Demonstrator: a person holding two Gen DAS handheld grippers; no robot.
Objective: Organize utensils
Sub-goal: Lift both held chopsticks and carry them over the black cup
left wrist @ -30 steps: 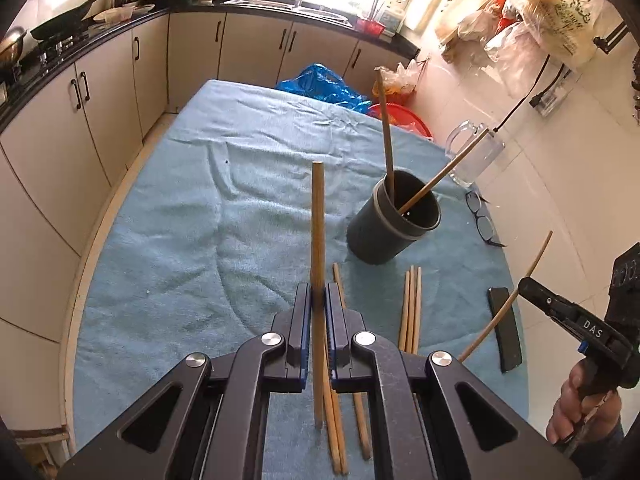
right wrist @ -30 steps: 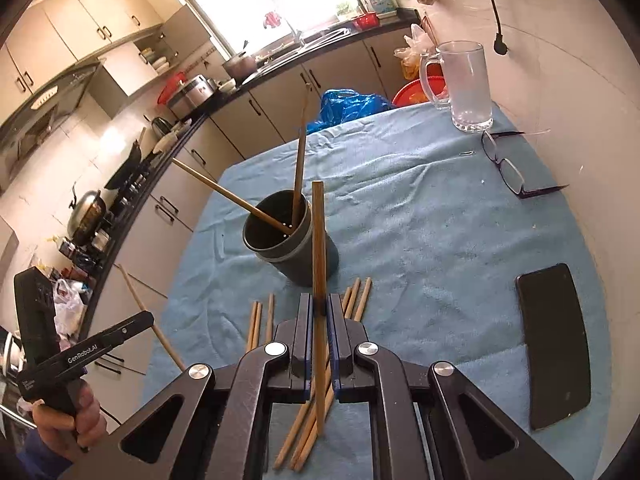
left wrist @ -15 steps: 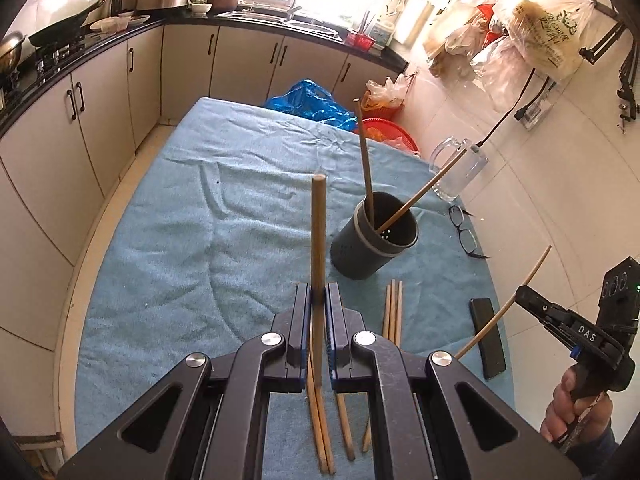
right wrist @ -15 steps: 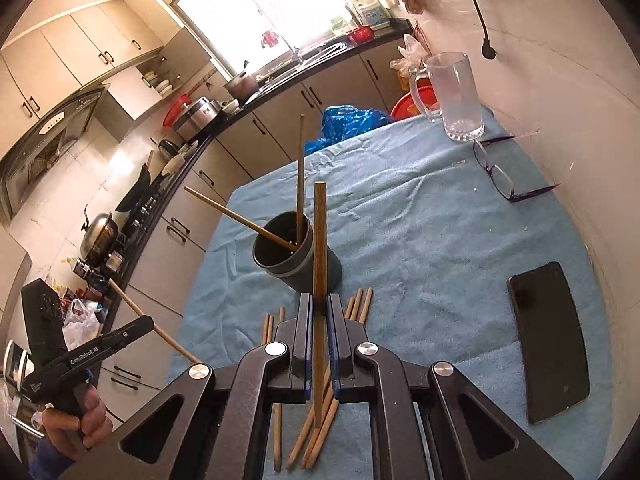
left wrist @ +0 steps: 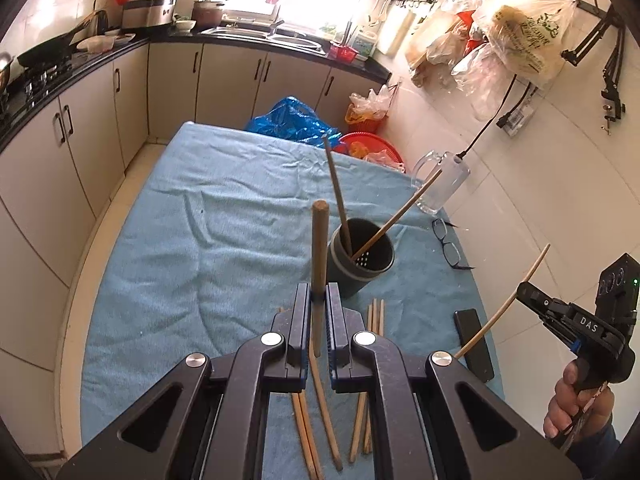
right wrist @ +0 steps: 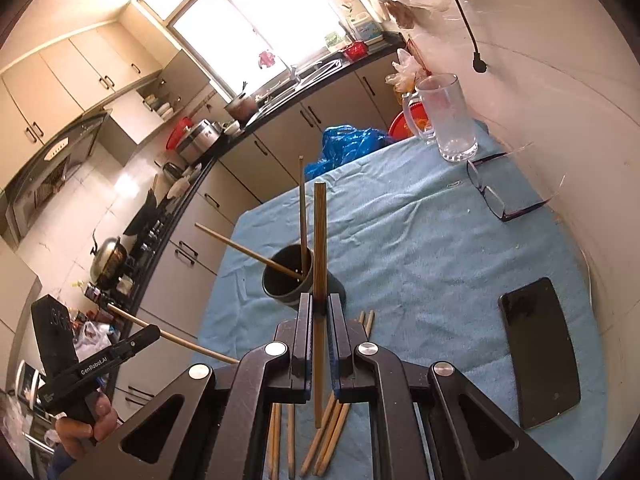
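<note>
Both chopsticks lifted higher, right gripper (left wrist: 524,292) — "DAS", left gripper (right wrist: 154,330) — "GenRobot.AI"

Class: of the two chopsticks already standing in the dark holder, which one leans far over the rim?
The paler chopstick leans steeply across the holder rim toward the glass mug; the darker chopstick stands nearly upright.

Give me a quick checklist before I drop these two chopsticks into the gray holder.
1. Left gripper clamped on its chopstick: ok.
2. Right gripper clamped on its chopstick: ok.
3. Holder upright on the blue cloth: ok.
4. Room in the holder: ok, only two chopsticks lean inside.
5. Held sticks lined up over the holder's mouth: not ok, both grippers sit short of it.
6. Glasses, phone and glass mug out of the path: ok.
</note>
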